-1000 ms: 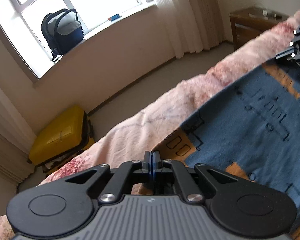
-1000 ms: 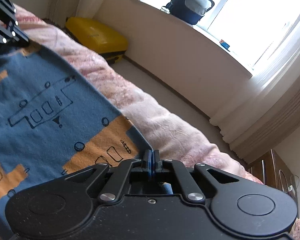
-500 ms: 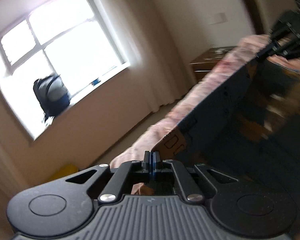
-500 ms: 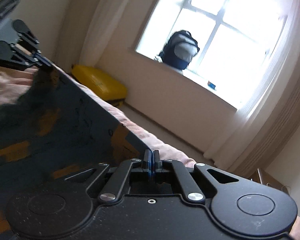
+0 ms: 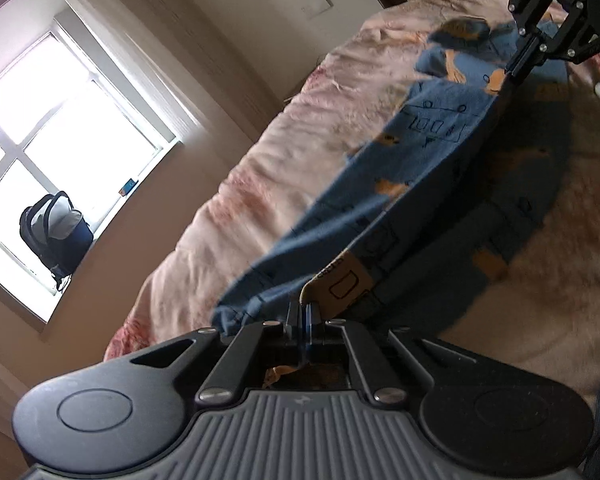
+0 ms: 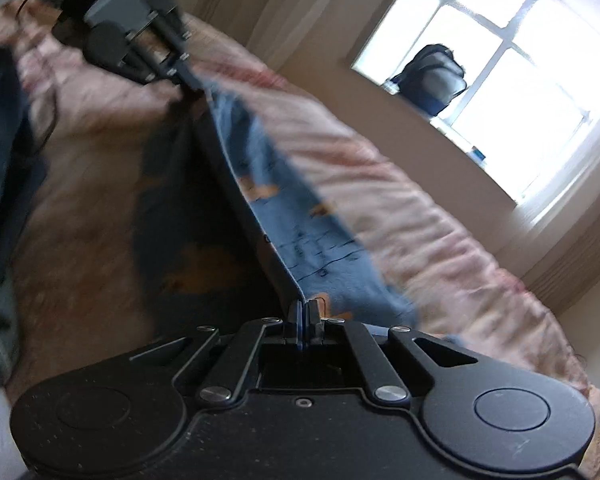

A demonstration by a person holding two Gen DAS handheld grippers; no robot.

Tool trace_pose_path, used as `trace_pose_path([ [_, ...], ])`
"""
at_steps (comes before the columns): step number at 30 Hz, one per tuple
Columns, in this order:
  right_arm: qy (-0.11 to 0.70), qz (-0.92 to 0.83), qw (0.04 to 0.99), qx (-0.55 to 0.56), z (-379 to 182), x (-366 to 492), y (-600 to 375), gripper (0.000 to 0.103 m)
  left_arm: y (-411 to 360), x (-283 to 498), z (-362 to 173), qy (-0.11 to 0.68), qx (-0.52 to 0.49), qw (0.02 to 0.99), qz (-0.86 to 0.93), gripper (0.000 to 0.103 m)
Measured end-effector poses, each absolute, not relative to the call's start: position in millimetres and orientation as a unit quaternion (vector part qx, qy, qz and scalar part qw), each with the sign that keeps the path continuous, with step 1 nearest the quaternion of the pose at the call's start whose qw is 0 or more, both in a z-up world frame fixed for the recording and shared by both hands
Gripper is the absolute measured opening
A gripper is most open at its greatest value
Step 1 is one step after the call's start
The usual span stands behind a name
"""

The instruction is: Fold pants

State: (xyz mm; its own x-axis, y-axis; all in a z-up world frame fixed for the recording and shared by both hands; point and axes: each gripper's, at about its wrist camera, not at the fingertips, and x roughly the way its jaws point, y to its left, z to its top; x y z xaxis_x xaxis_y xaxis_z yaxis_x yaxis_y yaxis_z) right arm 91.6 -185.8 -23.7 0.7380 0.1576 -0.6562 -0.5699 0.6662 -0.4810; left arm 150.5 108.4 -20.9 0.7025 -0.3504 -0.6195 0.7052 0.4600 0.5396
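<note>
Blue pants [image 5: 432, 136] with orange patches and line drawings hang stretched over a pink bed [image 5: 260, 184]. My left gripper [image 5: 303, 312] is shut on one end of their raised edge. At the far end of that edge my right gripper [image 5: 518, 66] is shut on the cloth. In the right wrist view the right gripper [image 6: 303, 312] pinches the pants [image 6: 300, 240] at the bottom, and the left gripper [image 6: 192, 80] holds the other end at upper left. The taut edge runs between both; cloth hangs below it and casts a dark shadow on the bed [image 6: 420, 220].
A dark backpack [image 5: 56, 232] sits on the windowsill under a bright window [image 5: 60, 112]. A wall with a light switch [image 5: 318, 2] stands behind the bed. A blue sleeve [image 6: 0, 140] of the person shows at the left of the right wrist view.
Both grippers lifted the pants edge off the bed and swept it sideways across the bed. The flat cloth now hangs as a raised fold. The yellow suitcase has left both views.
</note>
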Motion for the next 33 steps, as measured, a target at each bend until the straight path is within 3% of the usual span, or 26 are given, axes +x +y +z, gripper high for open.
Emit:
trace_pose_path([
  [22,0.327,0.242,0.816,-0.410,-61.9,66.5,-161.4,0.000,121.2,134.1,-37.1,0.238,0.438,0.798,-0.339,0.001],
  [24,0.338,0.245,0.811,-0.409,-64.5,68.9,-162.5,0.000,118.1,134.8,-41.3,0.253,0.449,0.788,-0.337,0.009],
  [25,0.347,0.246,0.807,-0.410,-68.1,70.9,-162.2,0.000,116.9,134.5,-42.5,0.257,0.451,0.787,-0.334,0.019],
  [26,0.347,0.241,0.807,-0.412,-72.6,72.6,-161.7,0.003,114.9,134.3,-41.2,0.264,0.448,0.788,-0.330,0.038],
  [27,0.350,0.237,0.808,-0.411,-76.5,72.9,-160.4,0.004,113.3,134.3,-37.6,0.267,0.441,0.793,-0.324,0.049],
  [28,0.352,0.237,0.809,-0.407,-78.1,74.0,-160.8,0.006,112.0,133.3,-32.1,0.265,0.431,0.801,-0.321,0.066],
  [29,0.352,0.236,0.816,-0.394,-76.3,74.4,-162.6,0.018,110.4,131.9,-23.7,0.262,0.416,0.810,-0.320,0.077],
  [30,0.350,0.235,0.823,-0.380,-71.7,74.5,-165.5,0.039,107.6,131.4,-16.8,0.264,0.404,0.816,-0.317,0.082],
  [31,0.347,0.230,0.834,-0.363,-65.4,74.4,-169.9,0.053,103.0,130.8,-9.2,0.267,0.390,0.824,-0.312,0.092],
  [32,0.343,0.220,0.847,-0.340,-57.2,74.3,-176.3,0.081,95.4,130.0,0.1,0.272,0.367,0.833,-0.310,0.102],
  [33,0.337,0.208,0.862,-0.318,-49.4,74.0,-183.0,0.097,88.2,128.5,7.0,0.275,0.348,0.839,-0.314,0.103],
])
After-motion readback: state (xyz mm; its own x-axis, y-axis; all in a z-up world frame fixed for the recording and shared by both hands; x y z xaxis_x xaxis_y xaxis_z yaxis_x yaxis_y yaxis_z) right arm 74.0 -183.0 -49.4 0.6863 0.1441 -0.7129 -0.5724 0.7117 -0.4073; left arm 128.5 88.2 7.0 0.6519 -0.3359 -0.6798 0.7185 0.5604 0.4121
